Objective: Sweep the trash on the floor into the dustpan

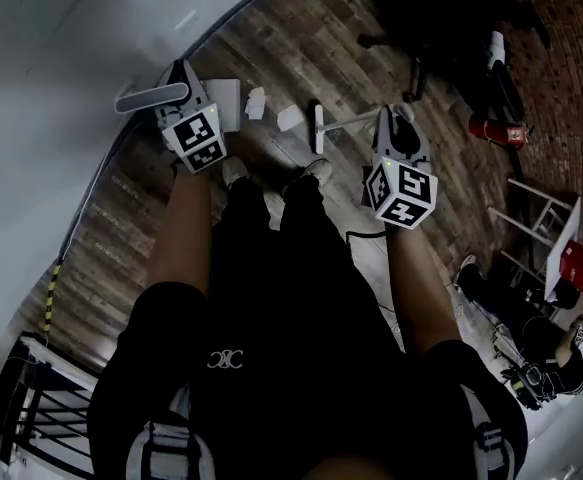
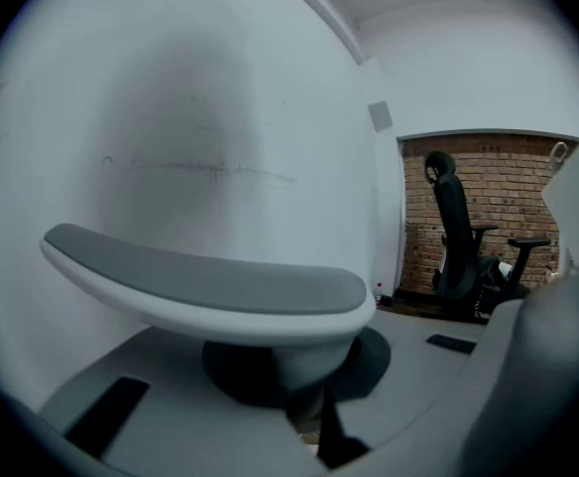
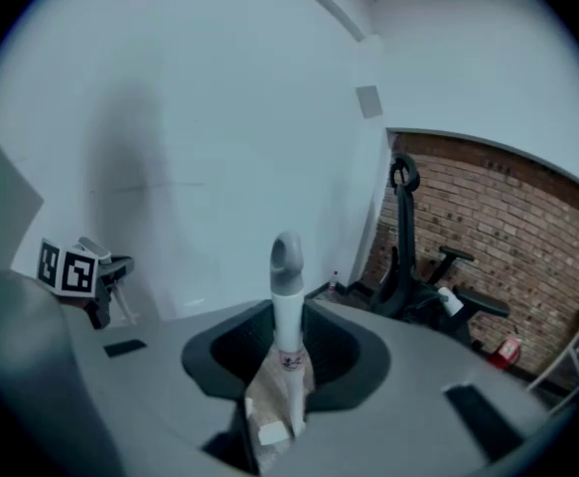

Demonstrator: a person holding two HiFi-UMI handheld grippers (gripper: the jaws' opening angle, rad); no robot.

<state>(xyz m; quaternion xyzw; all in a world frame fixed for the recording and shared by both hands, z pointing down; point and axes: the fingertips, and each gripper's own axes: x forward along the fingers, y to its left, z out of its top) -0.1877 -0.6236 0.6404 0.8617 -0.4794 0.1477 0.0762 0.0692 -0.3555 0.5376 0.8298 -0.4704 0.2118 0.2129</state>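
Here the left gripper (image 1: 178, 96) has its jaws closed on the dustpan handle (image 2: 215, 286), and the white dustpan (image 1: 226, 104) sits below it; its inside cannot be seen. The right gripper (image 1: 396, 126) is clamped on the broom stick (image 3: 287, 296), whose small label (image 3: 289, 358) is unreadable. Two paper scraps (image 1: 256, 103) lie between dustpan and broom.

- Two grippers (image 1: 179, 86) (image 1: 397, 116)
- One dustpan (image 1: 223, 104)
- One broom (image 3: 287, 266)
- Two paper scraps (image 1: 255, 103) (image 1: 291, 118) on the floor
- Two shoes (image 1: 234, 171) (image 1: 317, 172)
- One office chair (image 2: 455, 237)
- One red fire extinguisher (image 1: 496, 129)

Head view downward; others toward wall (image 2: 170, 117)
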